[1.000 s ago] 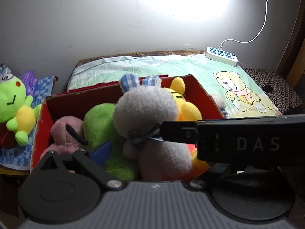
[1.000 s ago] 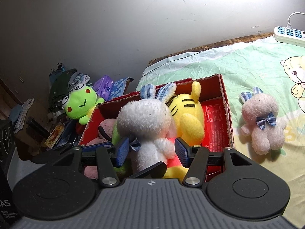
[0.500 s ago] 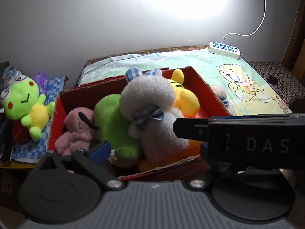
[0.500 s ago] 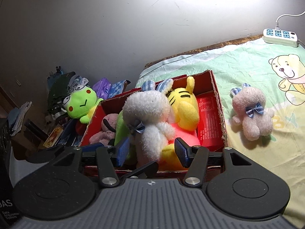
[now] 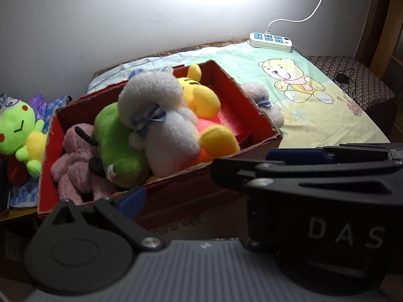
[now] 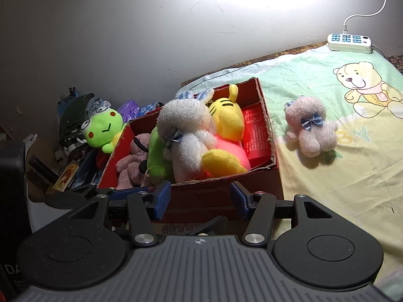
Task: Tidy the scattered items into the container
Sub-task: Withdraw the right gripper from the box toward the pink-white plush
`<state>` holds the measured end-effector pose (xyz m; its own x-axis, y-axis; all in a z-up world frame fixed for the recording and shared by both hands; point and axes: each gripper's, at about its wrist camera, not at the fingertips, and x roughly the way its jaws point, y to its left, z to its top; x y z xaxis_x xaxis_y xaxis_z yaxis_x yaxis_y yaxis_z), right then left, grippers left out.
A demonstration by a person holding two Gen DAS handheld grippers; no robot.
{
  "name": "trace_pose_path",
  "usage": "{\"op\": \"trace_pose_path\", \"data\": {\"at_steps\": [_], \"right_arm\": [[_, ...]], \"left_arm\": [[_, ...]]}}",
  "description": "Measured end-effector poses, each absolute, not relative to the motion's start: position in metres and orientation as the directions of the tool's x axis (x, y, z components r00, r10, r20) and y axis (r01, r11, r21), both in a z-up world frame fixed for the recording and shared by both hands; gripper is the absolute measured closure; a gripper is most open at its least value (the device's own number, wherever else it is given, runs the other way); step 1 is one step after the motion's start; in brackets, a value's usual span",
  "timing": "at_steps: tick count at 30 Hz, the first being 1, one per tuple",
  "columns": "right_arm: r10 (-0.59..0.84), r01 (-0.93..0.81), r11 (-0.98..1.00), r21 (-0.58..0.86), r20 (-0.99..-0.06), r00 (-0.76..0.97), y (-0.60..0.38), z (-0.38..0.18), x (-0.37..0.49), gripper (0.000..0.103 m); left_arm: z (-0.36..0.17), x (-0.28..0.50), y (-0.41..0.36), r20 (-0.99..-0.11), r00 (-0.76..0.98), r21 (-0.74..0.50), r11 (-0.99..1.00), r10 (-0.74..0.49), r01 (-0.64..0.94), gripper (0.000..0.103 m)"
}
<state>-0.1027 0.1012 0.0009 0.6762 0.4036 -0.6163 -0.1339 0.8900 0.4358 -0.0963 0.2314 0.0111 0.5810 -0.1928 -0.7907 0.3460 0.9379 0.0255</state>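
Right gripper (image 6: 199, 201): hanging just short of the box, jaws apart, gripping nothing; it is likely free for the next toy.
Left gripper (image 5: 176, 191): showing one blue pad; the right gripper is covering its other finger, so I cannot tell its width.
Box (image 6: 267, 125): sitting at the bed's edge, holding a white bunny (image 6: 186, 136) piled on green, pink and yellow toys.
Pink bunny (image 6: 311, 128): lying on the sheet (image 6: 340, 176) beside the box, not yet tidied; half hidden in the left view.
Frog (image 6: 103, 128): sitting outside the box among clutter that is too dim to make out.
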Motion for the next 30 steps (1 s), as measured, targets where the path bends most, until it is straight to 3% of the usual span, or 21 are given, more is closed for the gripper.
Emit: {"op": "trace_pose_path", "data": {"at_steps": [30], "right_arm": [[0.333, -0.010, 0.906, 0.423, -0.698, 0.634, -0.022, -0.040, -0.085, 0.048]], "left_arm": [[-0.047, -0.077, 0.095, -0.895, 0.374, -0.035, 0.874, -0.244, 0.485, 0.003]]}}
